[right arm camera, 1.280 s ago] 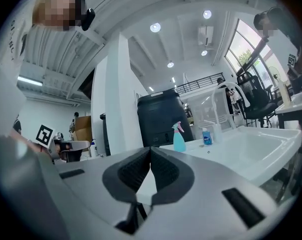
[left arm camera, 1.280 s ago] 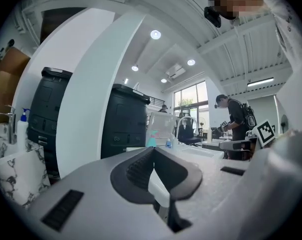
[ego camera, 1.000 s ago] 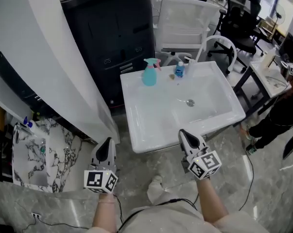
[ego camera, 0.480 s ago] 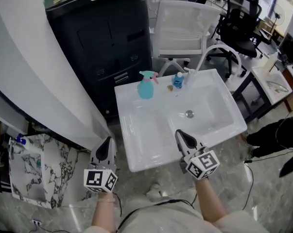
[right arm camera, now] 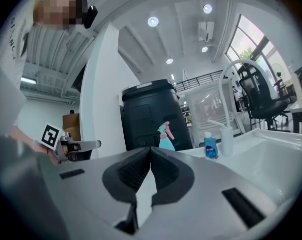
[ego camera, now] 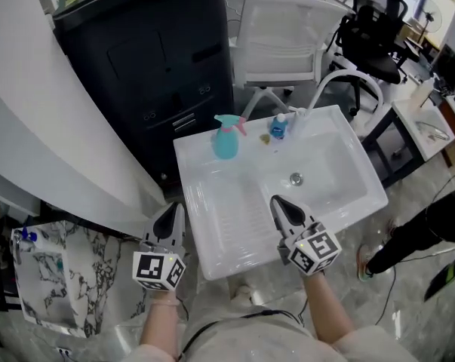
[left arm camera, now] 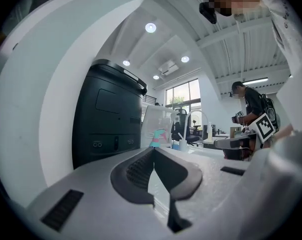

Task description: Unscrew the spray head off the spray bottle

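Note:
A teal spray bottle [ego camera: 225, 139] with a pink-trimmed spray head stands upright on the back ledge of a white sink unit [ego camera: 212, 225]. It also shows in the right gripper view as the teal spray bottle [right arm camera: 166, 138] and, small, in the left gripper view [left arm camera: 156, 139]. My left gripper [ego camera: 170, 219] hangs shut and empty off the sink's near left corner. My right gripper [ego camera: 281, 207] is shut and empty above the sink's front edge. Both are well short of the bottle.
A small blue bottle [ego camera: 278, 126], a white pump dispenser [ego camera: 297, 120] and a curved white tap [ego camera: 340, 78] stand on the back ledge. A dark cabinet [ego camera: 144, 51] and white chair [ego camera: 280, 36] lie behind. A white curved wall [ego camera: 46, 142] runs left. Another person [left arm camera: 251, 109] stands at right.
My view has moved forward toward the sink. Both grippers now sit closer to its front edge, still shut and empty.

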Available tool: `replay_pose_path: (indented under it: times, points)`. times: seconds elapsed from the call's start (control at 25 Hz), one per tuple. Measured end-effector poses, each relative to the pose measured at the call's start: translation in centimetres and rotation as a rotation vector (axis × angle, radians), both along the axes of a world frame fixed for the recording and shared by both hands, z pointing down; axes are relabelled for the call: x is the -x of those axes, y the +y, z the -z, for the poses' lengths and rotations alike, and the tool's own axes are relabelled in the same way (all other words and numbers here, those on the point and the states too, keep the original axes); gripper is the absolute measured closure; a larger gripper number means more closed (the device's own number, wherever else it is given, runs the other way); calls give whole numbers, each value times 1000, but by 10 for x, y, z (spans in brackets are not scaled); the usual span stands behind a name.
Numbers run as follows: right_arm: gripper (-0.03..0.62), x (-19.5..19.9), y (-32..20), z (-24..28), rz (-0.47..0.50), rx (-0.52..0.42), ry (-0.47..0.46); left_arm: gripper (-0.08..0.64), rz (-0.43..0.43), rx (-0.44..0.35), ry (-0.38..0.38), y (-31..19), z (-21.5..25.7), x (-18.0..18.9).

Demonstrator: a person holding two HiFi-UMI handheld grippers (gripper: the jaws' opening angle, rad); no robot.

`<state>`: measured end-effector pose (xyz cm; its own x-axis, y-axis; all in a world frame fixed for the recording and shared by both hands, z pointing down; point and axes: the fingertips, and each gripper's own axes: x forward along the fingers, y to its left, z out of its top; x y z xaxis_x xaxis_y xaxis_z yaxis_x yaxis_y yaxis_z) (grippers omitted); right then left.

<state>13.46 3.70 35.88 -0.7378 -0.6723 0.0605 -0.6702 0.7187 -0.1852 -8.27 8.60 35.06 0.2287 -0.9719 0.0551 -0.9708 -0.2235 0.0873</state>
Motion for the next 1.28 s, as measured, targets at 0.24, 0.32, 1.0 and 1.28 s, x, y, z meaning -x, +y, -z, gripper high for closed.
replay_pose_path:
  times: [0.24,0.32,1.0,1.28]
  points:
    - [586,24,-35,5,-18,-4,0,555,-104,-4,13,-55,-3,1]
    - [586,32,-48,5,-24,-3,1,555,-143,2,18,-73,-5,0]
    - [518,89,-134,8,-64,4,12,383,-474,45,-15,-193,-28,-35]
    - [441,88,-160,12,-72,-15,38,259,-663,104,-76,-222,-44,-56]
